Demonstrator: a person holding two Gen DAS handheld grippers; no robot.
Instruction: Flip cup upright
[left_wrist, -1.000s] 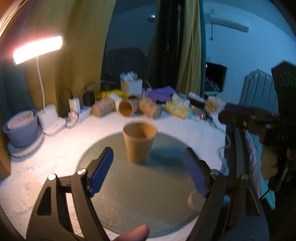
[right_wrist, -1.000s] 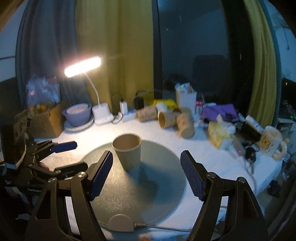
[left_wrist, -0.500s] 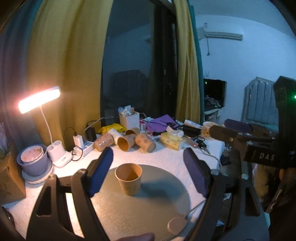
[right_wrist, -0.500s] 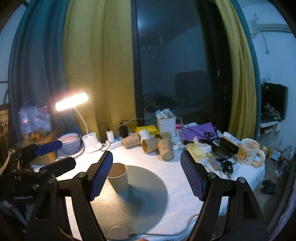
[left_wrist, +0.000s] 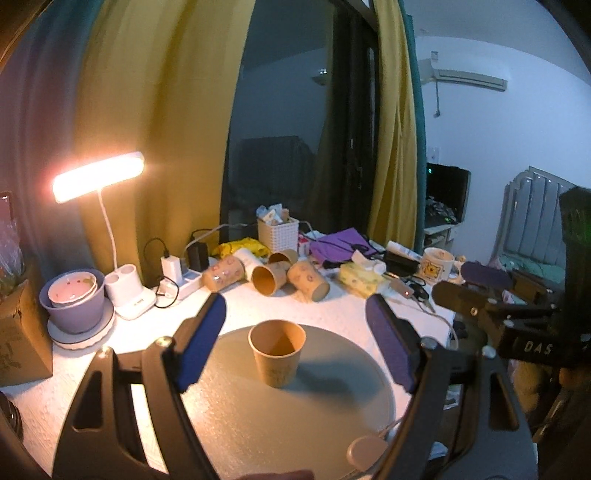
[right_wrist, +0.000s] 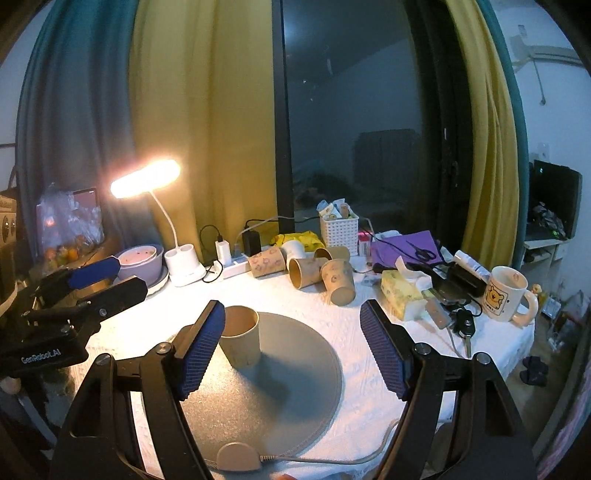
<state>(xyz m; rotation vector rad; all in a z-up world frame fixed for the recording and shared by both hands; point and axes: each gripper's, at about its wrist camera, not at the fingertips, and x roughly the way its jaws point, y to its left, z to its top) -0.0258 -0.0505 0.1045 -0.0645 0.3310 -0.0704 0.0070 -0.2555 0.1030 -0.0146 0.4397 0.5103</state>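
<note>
A brown paper cup (left_wrist: 277, 352) stands upright, mouth up, on a round grey mat (left_wrist: 295, 413) on the white table. It also shows in the right wrist view (right_wrist: 242, 339), near the mat's left part. My left gripper (left_wrist: 297, 343) is open and empty, held above and short of the cup. My right gripper (right_wrist: 293, 345) is open and empty, with the cup just behind its left finger. Each gripper shows in the other's view: the right gripper (left_wrist: 495, 291) at the right, the left gripper (right_wrist: 92, 282) at the left.
Several paper cups (left_wrist: 275, 275) lie on their sides at the back of the table. A lit desk lamp (left_wrist: 98, 181), a purple bowl (left_wrist: 74, 299), a power strip (left_wrist: 177, 284), a white basket (left_wrist: 277, 234), a tissue pack (right_wrist: 404, 293) and a bear mug (right_wrist: 508, 291) stand around. A cable with a puck (right_wrist: 238, 456) lies at the mat's front.
Both grippers have pulled back and risen from the cup, which now looks smaller and farther. The cup stays upright on the mat.
</note>
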